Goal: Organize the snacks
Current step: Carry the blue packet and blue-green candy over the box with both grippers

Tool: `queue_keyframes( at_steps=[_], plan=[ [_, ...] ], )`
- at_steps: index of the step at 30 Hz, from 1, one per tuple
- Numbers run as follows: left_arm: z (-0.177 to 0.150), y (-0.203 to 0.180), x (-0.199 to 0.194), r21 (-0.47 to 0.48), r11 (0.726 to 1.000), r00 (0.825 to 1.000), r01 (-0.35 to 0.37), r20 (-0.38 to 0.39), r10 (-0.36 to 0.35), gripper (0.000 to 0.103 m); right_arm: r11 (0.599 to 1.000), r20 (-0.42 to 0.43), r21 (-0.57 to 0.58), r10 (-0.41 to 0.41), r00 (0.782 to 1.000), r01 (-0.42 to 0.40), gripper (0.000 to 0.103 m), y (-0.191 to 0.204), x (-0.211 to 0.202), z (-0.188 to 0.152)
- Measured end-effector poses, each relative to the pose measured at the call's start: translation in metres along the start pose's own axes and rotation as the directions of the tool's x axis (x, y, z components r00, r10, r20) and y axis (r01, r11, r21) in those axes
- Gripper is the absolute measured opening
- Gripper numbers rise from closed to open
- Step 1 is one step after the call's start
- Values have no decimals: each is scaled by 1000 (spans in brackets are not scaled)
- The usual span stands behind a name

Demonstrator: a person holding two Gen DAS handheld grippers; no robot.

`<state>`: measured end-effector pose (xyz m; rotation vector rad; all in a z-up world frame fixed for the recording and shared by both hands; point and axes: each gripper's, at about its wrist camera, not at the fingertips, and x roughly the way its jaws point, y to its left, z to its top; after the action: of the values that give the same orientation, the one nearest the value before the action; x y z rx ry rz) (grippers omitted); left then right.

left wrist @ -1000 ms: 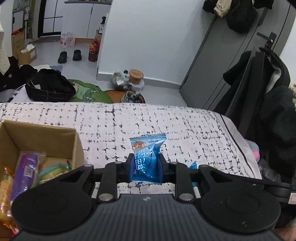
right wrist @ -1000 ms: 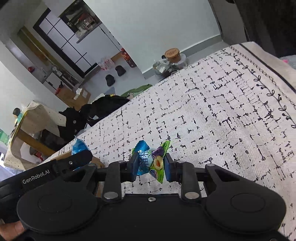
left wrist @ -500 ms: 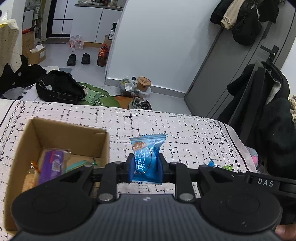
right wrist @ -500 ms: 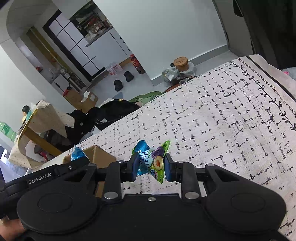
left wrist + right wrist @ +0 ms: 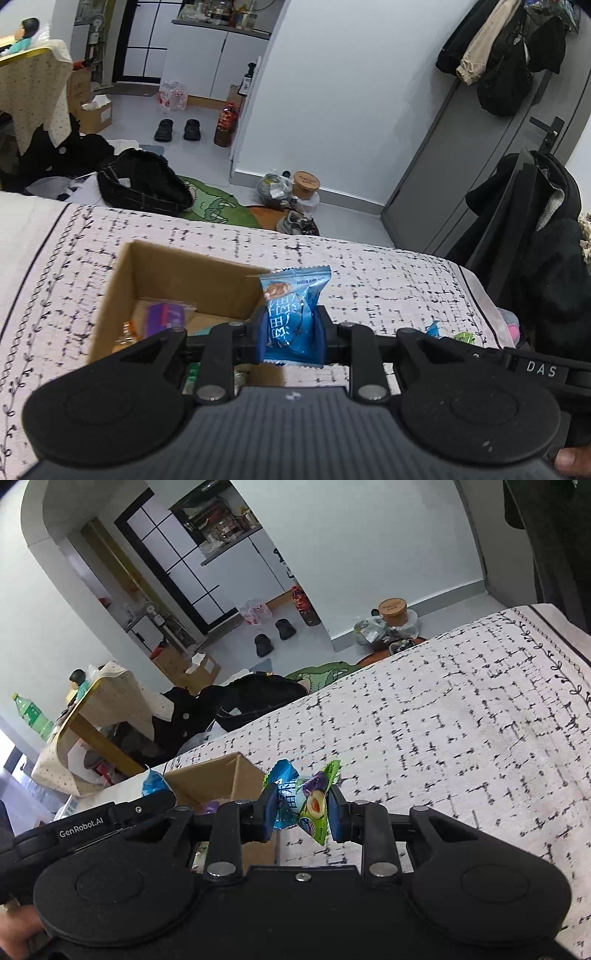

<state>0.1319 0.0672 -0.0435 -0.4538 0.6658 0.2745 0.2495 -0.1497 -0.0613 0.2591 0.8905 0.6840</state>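
- The left hand-held gripper (image 5: pixel 291 334) pinches a blue snack packet (image 5: pixel 293 314) upright between its pads, the crimped top edge standing clear above the fingers.
- The right hand-held gripper (image 5: pixel 301 808) is clamped on two small sweets at once: a blue-wrapped candy (image 5: pixel 284 794) and a green-wrapped candy (image 5: pixel 317 805), pressed side by side.
- A cardboard box (image 5: pixel 147 273) sits open on the bed (image 5: pixel 388 273), just below and to the left of the blue snack packet; a purple packet (image 5: pixel 162 317) and other wrappers already lie inside.
- In the right wrist view the cardboard box shows just left of the held candies, its near corner under the fingers.
- All three items look light, soft and crinkly; the film wrappers are likely slippery, so a squeeze across the padded middle should hold better than one on the thin sealed ends.
- The paired candies seem the riskier load: one could slide out if the pinch eases unevenly.
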Motion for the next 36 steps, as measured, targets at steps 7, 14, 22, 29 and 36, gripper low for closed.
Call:
queue_keyframes(
  at_steps=[7, 14, 22, 29, 36],
  plan=[
    [-2, 28, -10, -53, 998, 1000, -23, 4, 23, 24, 999, 2, -37, 20, 1000, -20, 28, 24, 2, -6],
    [-5, 54, -14, -87, 995, 999, -45, -1, 45, 24, 997, -18, -74, 29, 999, -31, 28, 45, 14, -14],
    [-11, 71, -10, -93, 995, 999, -29, -31, 26, 25, 991, -37, -127, 40, 999, -44, 28, 69, 30, -22],
    [-20, 82, -13, -120, 992, 999, -24, -45, 19, 27, 983, -64, -177, 45, 997, -56, 28, 88, 48, -24],
    [-20, 92, -18, -142, 989, 999, -36, -40, 30, 28, 978, -68, -198, 59, 996, -71, 29, 103, 60, -19]
  ],
)
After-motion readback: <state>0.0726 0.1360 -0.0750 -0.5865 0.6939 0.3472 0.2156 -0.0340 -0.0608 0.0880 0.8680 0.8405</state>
